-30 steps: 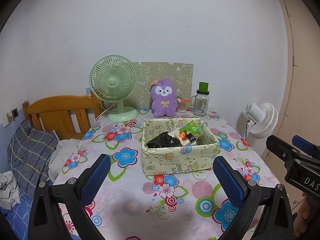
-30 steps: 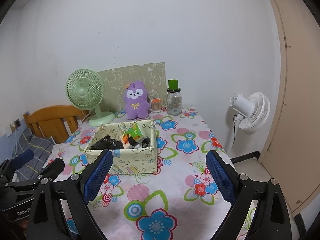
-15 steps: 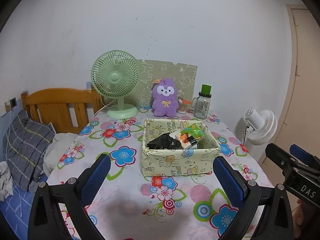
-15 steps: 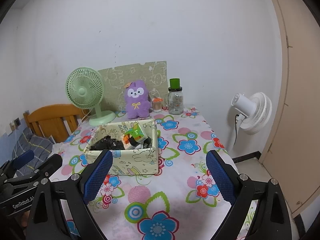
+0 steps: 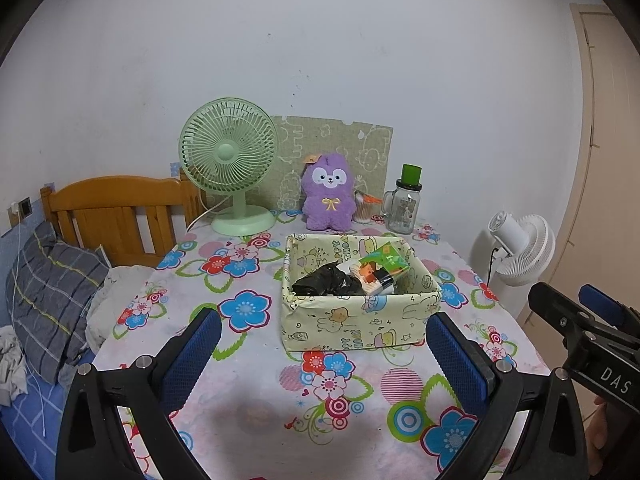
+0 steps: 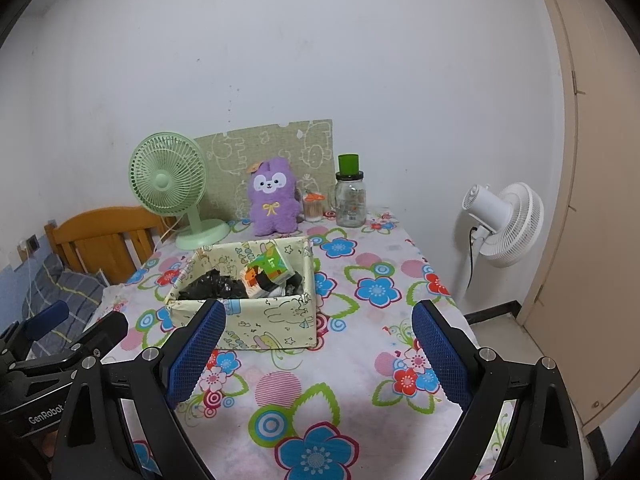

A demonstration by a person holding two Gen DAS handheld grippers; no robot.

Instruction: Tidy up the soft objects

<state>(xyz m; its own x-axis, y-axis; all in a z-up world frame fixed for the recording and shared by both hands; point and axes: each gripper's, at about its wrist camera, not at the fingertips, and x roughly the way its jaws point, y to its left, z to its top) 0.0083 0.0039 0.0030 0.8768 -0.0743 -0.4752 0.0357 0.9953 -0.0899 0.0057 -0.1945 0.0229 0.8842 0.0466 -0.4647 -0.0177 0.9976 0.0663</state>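
A pale yellow fabric storage box point(image 5: 360, 320) point(image 6: 276, 324) sits mid-table on the floral tablecloth. Inside lie a crumpled black soft item point(image 5: 328, 282) point(image 6: 212, 286) and a green and orange packet point(image 5: 382, 266) point(image 6: 268, 270). A purple plush toy point(image 5: 329, 196) point(image 6: 274, 200) stands upright at the back by the wall. My left gripper point(image 5: 324, 356) is open and empty, held above the table in front of the box. My right gripper point(image 6: 318, 350) is open and empty, to the right of the left one.
A green desk fan point(image 5: 230, 160) point(image 6: 170, 182) stands back left. A glass jar with a green lid point(image 5: 404, 204) point(image 6: 350, 194) stands back right. A white floor fan point(image 5: 520, 248) point(image 6: 502, 224) stands off the table's right side. A wooden headboard point(image 5: 116, 212) and bedding lie left.
Both grippers have drawn back and risen a little, so the box and table look slightly farther. Both stay open and empty.
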